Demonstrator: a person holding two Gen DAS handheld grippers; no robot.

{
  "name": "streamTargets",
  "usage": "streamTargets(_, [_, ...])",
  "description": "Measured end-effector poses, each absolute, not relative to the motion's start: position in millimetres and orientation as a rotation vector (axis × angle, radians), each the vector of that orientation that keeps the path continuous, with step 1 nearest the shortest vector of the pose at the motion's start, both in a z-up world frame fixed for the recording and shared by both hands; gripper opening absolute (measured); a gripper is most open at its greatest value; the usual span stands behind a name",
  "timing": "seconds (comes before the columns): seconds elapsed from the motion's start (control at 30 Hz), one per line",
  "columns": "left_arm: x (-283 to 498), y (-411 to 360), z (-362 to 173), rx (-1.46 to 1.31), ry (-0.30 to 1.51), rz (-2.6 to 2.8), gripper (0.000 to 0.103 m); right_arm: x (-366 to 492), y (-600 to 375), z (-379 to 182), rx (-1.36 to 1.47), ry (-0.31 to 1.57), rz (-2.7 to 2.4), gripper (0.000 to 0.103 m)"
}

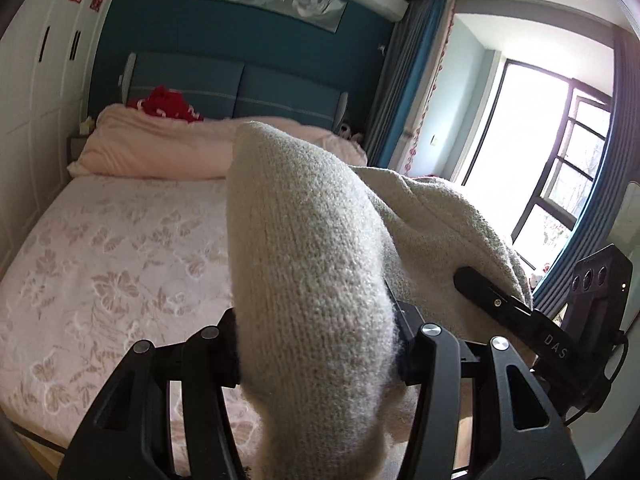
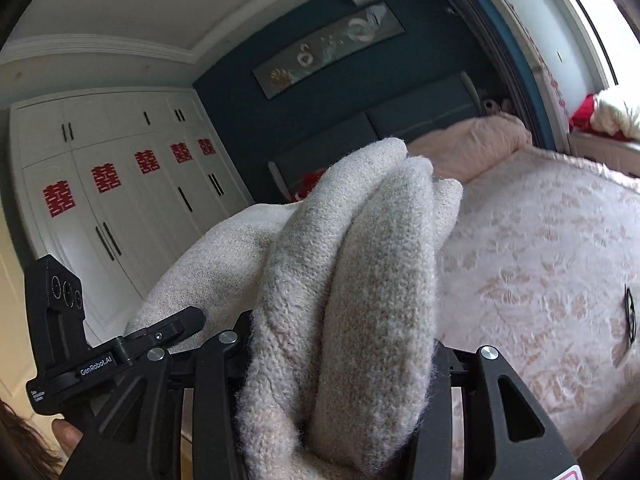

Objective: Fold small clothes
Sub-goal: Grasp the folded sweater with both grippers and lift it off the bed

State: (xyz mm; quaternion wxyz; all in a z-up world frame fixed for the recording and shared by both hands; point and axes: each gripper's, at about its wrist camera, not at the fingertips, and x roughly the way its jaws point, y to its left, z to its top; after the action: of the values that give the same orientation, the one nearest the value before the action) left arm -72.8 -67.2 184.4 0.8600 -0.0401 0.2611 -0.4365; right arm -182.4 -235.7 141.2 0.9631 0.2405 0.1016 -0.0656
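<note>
A cream knit sweater (image 1: pixel 316 264) is held up above the bed, bunched thickly between the fingers of my left gripper (image 1: pixel 318 344), which is shut on it. The same sweater (image 2: pixel 360 280) fills the right wrist view, folded in thick rolls inside my right gripper (image 2: pixel 340 364), also shut on it. The right gripper (image 1: pixel 516 312) shows in the left wrist view at the sweater's right side. The left gripper (image 2: pixel 160 336) shows at the left in the right wrist view. The fingertips are hidden by the knit.
A bed with a pink floral sheet (image 1: pixel 112 264) lies below. A pink duvet (image 1: pixel 160 148) and red cloth (image 1: pixel 168 106) lie at the blue headboard (image 1: pixel 240 88). White wardrobes (image 2: pixel 120 184) stand at the left, a window (image 1: pixel 540 160) at the right.
</note>
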Motion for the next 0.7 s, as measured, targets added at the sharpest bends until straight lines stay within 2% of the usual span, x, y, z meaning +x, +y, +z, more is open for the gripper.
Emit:
streamTargets(0.33, [-75.2, 2.1, 279.3, -0.161, 0.222, -0.956, 0.054, -181.0, -185.2, 244.8, 0.269, -0.039, -0.025, 0.043])
streamTargets(0.53, [-35.7, 38.4, 294.3, -0.181, 0.142, -0.913, 0.055, -127.7, -167.6, 264.3, 0.229, -0.087, 0.081, 0.044])
streamTargets(0.7, [13.7, 62.4, 271.8, -0.175, 0.132, -0.851, 0.056, -59.3, -162.8, 248.4, 0.268, -0.036, 0.174, 0.045])
